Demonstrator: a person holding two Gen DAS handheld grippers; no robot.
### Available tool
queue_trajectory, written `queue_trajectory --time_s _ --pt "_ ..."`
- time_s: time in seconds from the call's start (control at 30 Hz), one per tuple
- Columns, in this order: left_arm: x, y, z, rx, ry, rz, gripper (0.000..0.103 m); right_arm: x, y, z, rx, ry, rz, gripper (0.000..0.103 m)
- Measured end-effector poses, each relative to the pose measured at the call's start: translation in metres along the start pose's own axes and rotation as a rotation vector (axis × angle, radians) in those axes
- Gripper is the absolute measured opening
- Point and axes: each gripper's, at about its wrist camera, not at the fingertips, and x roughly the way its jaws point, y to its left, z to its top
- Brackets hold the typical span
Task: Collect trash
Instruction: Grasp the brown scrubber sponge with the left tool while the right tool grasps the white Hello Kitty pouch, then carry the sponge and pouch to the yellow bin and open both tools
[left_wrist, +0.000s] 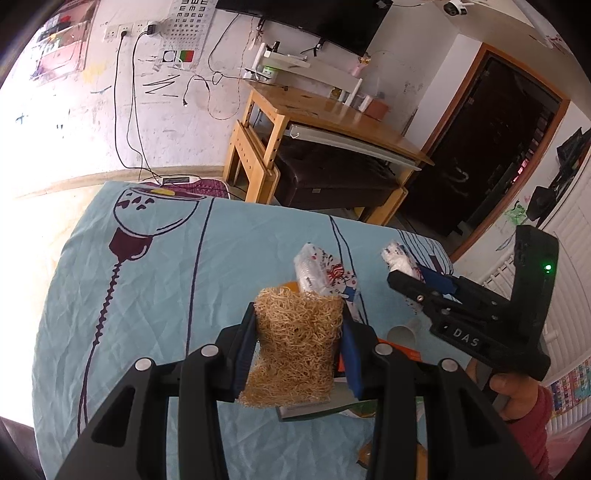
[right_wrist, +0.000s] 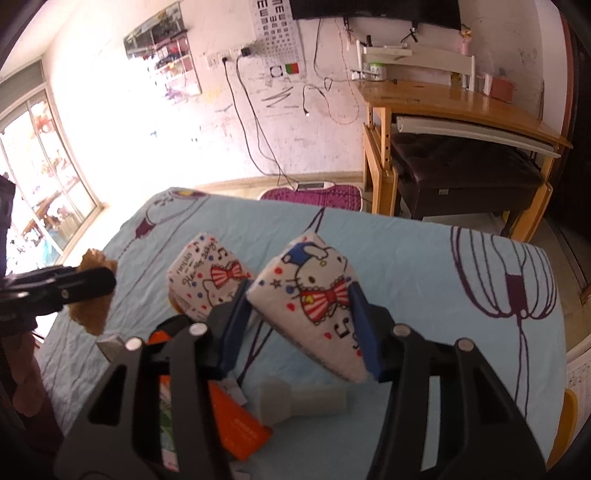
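Wooden desk (right_wrist: 443, 99) by the wall w/ dark stool (right_wrist: 461, 173) under it, eye chart (right_wrist: 275, 33) above, purple mat (right_wrist: 314, 195) on floor.

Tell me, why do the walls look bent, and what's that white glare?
Left wrist view: the fisheye lens curves the wooden desk and darkens the corners; sunlight washes out the floor at left. Right wrist view: the window side blows out the wall; the tissue pack stays fairly sharp.
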Motion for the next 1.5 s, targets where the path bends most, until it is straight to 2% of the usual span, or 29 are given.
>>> queue_trajectory --time_s 0.3,0.53,0.97,1.27,1.43,1.5 --pt "-0.001 -0.027 0.008 0.047 -0.008 0.018 0.036 -0.022 -0.017 -0.004 0.039 -0.056 -0.001 0.042" --pt "0.002 -0.065 0.013 0.102 -0.007 0.018 0.036 -0.066 -0.046 -0.015 0.074 -0.146 -0.039 0.042" --pt "0.033 -0.202 0.008 0.301 0.042 -0.05 0.036 -0.138 -0.157 -0.07 0.244 -0.245 -0.202 0.042" --pt "0.066 -0.308 -0.012 0.416 0.146 -0.16 0.036 -0.156 -0.241 -0.11 0.386 -0.215 -0.341 0.043" --pt "0.091 -0.359 -0.023 0.45 0.18 -0.191 0.036 -0.148 -0.27 -0.125 0.449 -0.147 -0.337 0.044" --pt "0.103 -0.377 -0.027 0.465 0.196 -0.186 0.036 -0.145 -0.28 -0.13 0.467 -0.107 -0.328 0.048"
